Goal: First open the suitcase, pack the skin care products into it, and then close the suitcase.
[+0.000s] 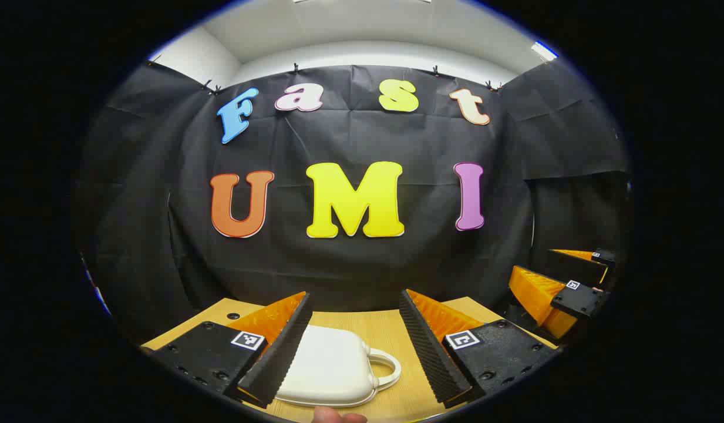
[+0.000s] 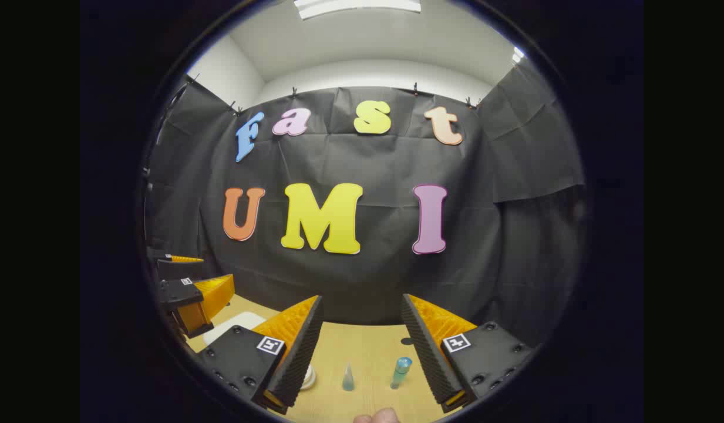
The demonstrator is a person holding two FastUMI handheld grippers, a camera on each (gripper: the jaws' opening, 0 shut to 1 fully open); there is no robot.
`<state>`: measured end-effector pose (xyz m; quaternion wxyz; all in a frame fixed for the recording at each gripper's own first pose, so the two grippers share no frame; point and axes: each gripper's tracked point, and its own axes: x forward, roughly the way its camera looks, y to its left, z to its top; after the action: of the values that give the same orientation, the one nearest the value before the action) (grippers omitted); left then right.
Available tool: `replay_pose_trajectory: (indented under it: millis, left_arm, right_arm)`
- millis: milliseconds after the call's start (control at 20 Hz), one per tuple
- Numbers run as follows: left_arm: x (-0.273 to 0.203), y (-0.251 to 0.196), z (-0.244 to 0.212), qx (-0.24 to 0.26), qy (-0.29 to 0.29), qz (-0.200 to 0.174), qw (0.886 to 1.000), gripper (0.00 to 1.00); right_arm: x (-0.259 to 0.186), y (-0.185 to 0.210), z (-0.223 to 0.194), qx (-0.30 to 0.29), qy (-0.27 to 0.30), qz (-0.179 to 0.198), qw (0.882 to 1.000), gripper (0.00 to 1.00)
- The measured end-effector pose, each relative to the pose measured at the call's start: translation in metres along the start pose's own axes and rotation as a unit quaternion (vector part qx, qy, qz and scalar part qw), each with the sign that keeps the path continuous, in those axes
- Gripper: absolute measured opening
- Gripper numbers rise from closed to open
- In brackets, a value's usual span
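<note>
In the left gripper view, the left gripper [image 1: 354, 329] hangs with fingers spread wide and empty above the light wooden tabletop [image 1: 391, 335]. The small white hard-shell suitcase [image 1: 329, 367] with a loop handle lies closed on the table between and below them (its left part hidden by the left finger). The right gripper [image 1: 564, 288] shows far right, also parted.

In the right gripper view, the right gripper's spread fingers frame a small clear cone-shaped bottle [image 2: 348, 378] and a teal-capped tube [image 2: 400, 372], standing apart on the table. The left gripper sits at left, over the suitcase.
</note>
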<state>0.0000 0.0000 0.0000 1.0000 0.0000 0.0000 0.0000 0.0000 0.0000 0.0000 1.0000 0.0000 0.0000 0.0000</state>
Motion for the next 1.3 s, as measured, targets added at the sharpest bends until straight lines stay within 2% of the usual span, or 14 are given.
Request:
replay_pose_trajectory:
  millis: [600, 1100, 1150, 1200, 1300]
  left_arm:
    - [-0.005, 0.01, 0.007, -0.001, -0.001, 0.02, 1.0, 0.96]
    - [0.004, 0.006, -0.006, 0.002, 0.015, 0.025, 1.0, 0.96]
    - [0.005, 0.005, -0.007, 0.003, 0.017, 0.024, 1.0, 1.0]
    - [0.006, 0.004, -0.01, 0.005, 0.02, 0.024, 1.0, 0.96]
    - [0.005, 0.003, -0.011, 0.011, 0.017, 0.023, 1.0, 0.96]
  right_arm:
    - [0.0, -0.006, 0.012, 0.004, -0.01, -0.003, 1.0, 0.79]
    - [0.008, -0.016, 0.0, 0.007, -0.001, -0.001, 1.0, 0.79]
    - [0.009, -0.018, -0.002, 0.007, 0.002, -0.001, 1.0, 0.79]
    - [0.01, -0.019, -0.006, 0.007, 0.005, -0.001, 1.0, 0.79]
    - [0.011, -0.023, -0.01, 0.005, 0.009, -0.004, 1.0, 0.79]
